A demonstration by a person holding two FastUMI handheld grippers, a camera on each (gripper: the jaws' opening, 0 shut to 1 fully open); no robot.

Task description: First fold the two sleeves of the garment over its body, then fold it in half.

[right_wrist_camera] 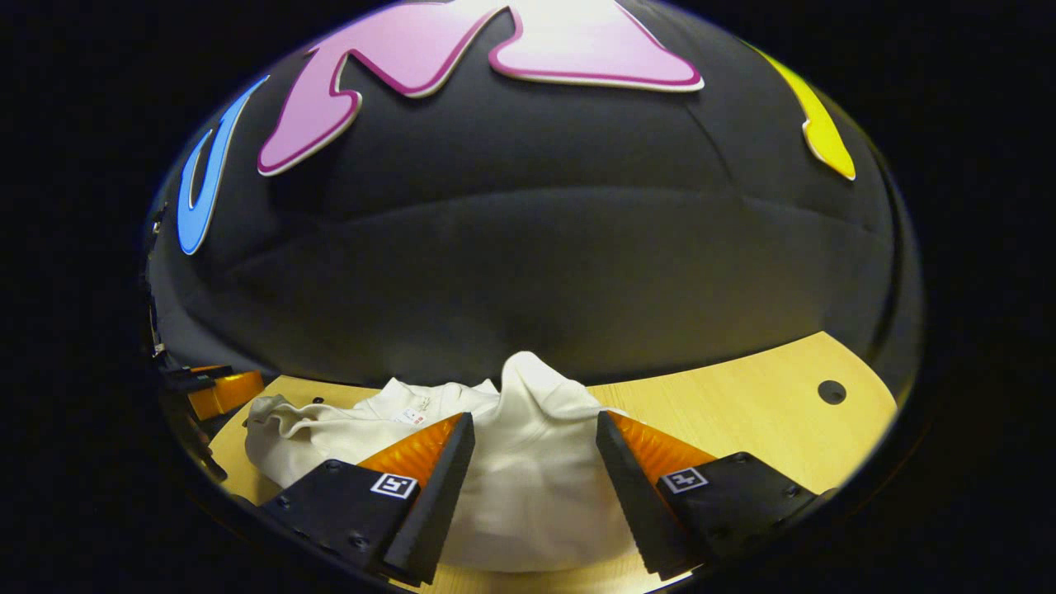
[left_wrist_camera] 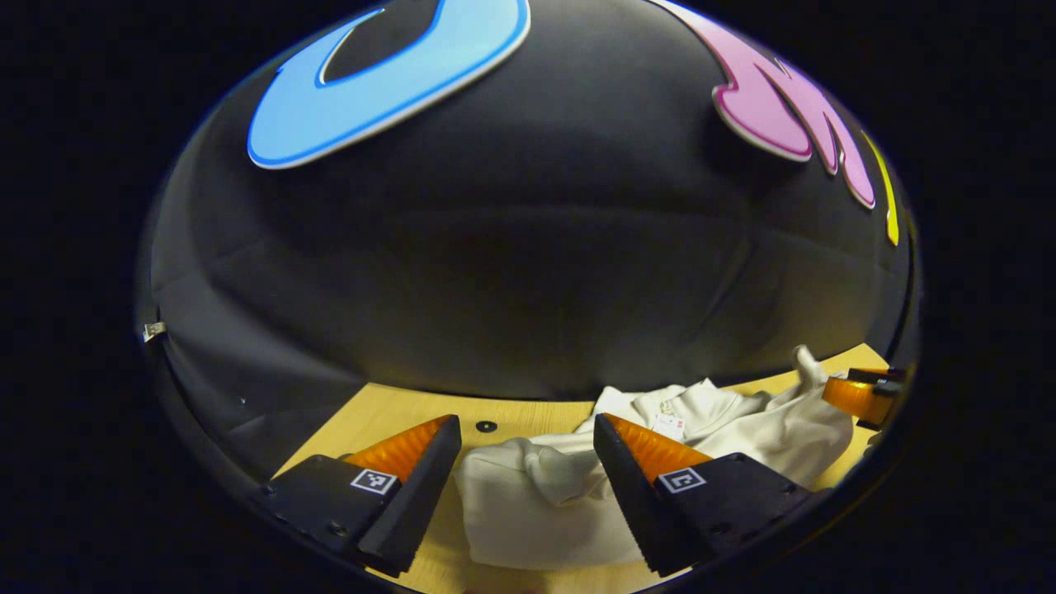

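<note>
A cream-white garment (left_wrist_camera: 536, 503) lies crumpled on the light wooden table (left_wrist_camera: 388, 412), with a small label near its collar. In the left gripper view my left gripper (left_wrist_camera: 528, 429) is open just above a bunched sleeve, with cloth showing between the fingers but not pinched. In the right gripper view my right gripper (right_wrist_camera: 536, 425) is open over the garment (right_wrist_camera: 528, 470), where a fold of cloth rises in a peak between and beyond the fingers. The other gripper (right_wrist_camera: 216, 392) appears at the far left of that view, beside the garment's edge.
The table (right_wrist_camera: 742, 412) has a small round hole (right_wrist_camera: 832, 392) at its right and another hole (left_wrist_camera: 487, 426) near my left gripper. The black cloth wall stands close behind the table. Bare table top lies to the right of the garment in the right gripper view.
</note>
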